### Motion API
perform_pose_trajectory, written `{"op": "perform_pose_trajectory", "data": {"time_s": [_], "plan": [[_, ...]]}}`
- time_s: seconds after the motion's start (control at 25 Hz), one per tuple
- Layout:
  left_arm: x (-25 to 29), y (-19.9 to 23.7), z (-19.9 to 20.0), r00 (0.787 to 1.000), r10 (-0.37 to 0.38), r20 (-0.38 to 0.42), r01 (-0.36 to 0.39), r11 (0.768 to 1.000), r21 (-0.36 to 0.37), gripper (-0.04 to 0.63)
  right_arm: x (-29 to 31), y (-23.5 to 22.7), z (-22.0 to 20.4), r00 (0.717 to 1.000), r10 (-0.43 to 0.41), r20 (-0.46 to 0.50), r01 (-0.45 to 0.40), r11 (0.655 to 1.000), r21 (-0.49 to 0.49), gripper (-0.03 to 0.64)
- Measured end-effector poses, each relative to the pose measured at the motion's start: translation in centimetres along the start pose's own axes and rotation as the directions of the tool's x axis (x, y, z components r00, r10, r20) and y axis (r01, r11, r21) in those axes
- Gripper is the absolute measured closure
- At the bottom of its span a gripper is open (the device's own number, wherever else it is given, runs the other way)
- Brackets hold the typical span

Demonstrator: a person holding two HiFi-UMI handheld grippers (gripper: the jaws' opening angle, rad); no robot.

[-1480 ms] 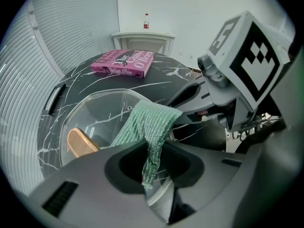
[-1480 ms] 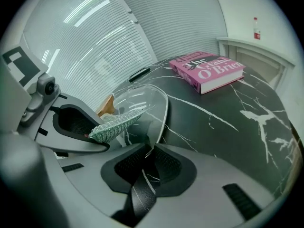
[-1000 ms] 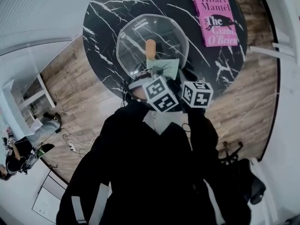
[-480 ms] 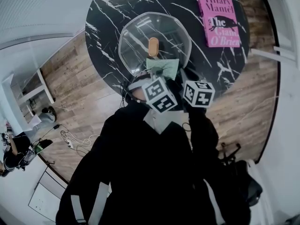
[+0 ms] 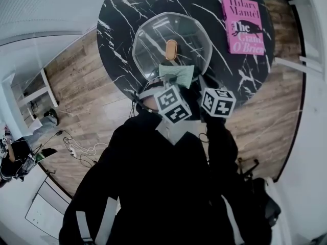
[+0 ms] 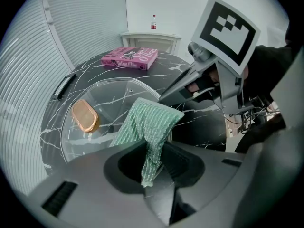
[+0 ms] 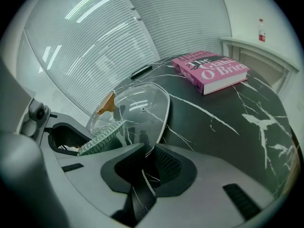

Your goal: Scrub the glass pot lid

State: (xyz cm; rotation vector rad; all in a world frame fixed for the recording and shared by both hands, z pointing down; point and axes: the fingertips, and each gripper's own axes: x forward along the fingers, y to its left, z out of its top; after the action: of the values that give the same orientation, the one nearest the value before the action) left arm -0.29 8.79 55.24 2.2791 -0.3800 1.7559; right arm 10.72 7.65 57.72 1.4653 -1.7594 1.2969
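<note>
The glass pot lid (image 5: 171, 32) with its orange knob (image 5: 171, 50) is over the black marble table (image 5: 117, 14). My right gripper (image 7: 147, 163) is shut on the lid's rim (image 7: 164, 113) and holds the lid tilted. My left gripper (image 6: 152, 148) is shut on a green cloth (image 6: 149, 122), which drapes against the lid (image 6: 109, 108) near its close edge, right of the knob (image 6: 85, 115). In the head view the cloth (image 5: 176, 74) lies at the lid's near rim, just ahead of both marker cubes. The right gripper view shows the cloth (image 7: 102, 136) behind the glass.
A pink book (image 5: 244, 24) lies on the table's far right, also in the left gripper view (image 6: 129, 57) and the right gripper view (image 7: 209, 68). Wooden floor surrounds the round table. A white shelf (image 6: 149, 36) stands beyond it. A person sits at the far left (image 5: 15, 160).
The head view has drifted, so the lid and book sit slightly further right. Both grippers keep their holds, with the cloth still at the lid's near rim.
</note>
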Motion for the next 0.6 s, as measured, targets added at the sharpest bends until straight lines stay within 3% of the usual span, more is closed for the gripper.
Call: {"op": "perform_pose_trajectory", "data": {"time_s": [0.6], "plan": [[-0.3,0.9,-1.8,1.000,0.011,-0.002,-0.012,0.998,-0.069,0.500,0.2,-0.2,-0.2,1.000,-0.004,-0.017,0.004,1.000,-0.015,0.572]]}}
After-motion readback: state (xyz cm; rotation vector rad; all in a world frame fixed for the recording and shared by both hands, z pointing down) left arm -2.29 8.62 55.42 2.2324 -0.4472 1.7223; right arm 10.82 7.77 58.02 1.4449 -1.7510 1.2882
